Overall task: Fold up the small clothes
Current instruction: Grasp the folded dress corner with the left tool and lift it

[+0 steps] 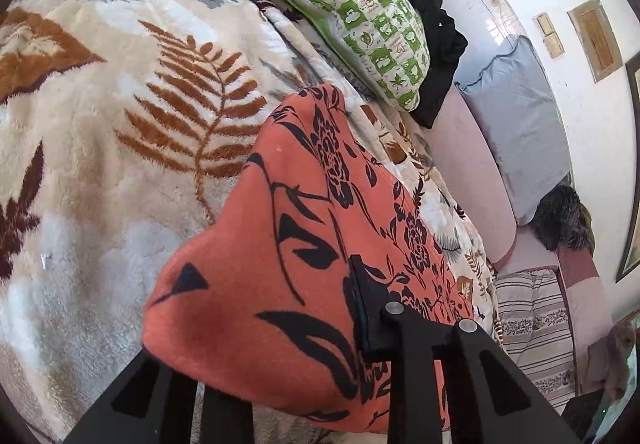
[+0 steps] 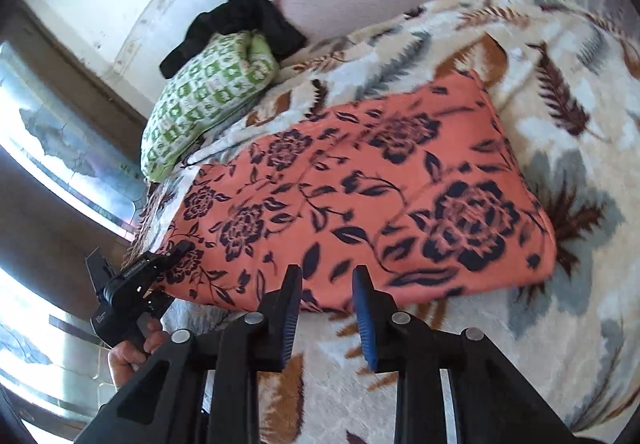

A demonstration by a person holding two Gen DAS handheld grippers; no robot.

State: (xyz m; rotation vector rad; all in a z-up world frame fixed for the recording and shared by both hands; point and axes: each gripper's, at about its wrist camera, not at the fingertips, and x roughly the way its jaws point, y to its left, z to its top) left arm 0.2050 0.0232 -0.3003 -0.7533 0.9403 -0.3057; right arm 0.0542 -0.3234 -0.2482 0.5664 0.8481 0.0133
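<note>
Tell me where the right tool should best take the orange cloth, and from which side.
Probably the near edge of the orange cloth, approached low from the front. That edge lies just ahead of the open right tool, on the blanket, and looks thin enough to pinch. The left tool already grips the cloth's left corner.

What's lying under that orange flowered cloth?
The orange cloth lies on a fluffy leaf-print blanket, which shows all around it. Whatever sits directly beneath the cloth is covered. The left gripper grips its corner; the right gripper hangs open nearby.
</note>
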